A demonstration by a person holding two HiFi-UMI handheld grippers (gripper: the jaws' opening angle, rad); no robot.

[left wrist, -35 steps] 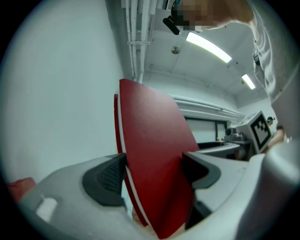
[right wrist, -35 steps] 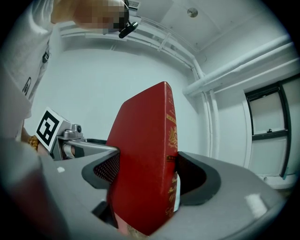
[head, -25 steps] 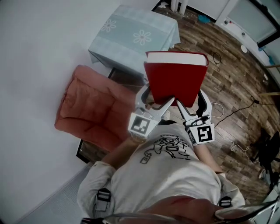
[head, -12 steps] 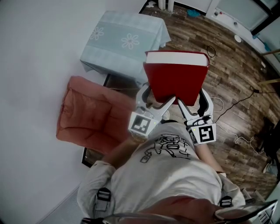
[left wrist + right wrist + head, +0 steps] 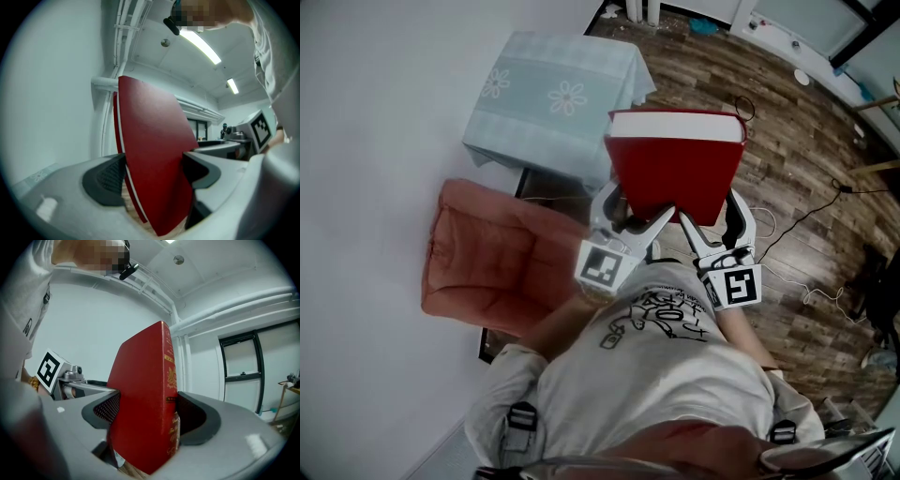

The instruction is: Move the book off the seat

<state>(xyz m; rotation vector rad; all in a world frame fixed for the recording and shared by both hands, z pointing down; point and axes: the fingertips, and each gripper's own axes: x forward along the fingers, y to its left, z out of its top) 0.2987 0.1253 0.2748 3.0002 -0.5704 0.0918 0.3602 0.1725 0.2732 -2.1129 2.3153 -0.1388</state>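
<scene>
Head view looks steeply down; the 2 gripper views, close-up, share the book (image 5: 675,178).

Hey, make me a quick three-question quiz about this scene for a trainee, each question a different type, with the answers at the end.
1. True or false: the book lies on the seat.
2. Which grips the book? A: the left tool only. B: the right tool only. C: both tools.
3. Fill in: the tablecloth is printed with ___.

Key:
1. False. It is held up in the air, clear of the seat.
2. C. Each tool's jaws clamp the lower part of the book.
3. Flowers.
</scene>
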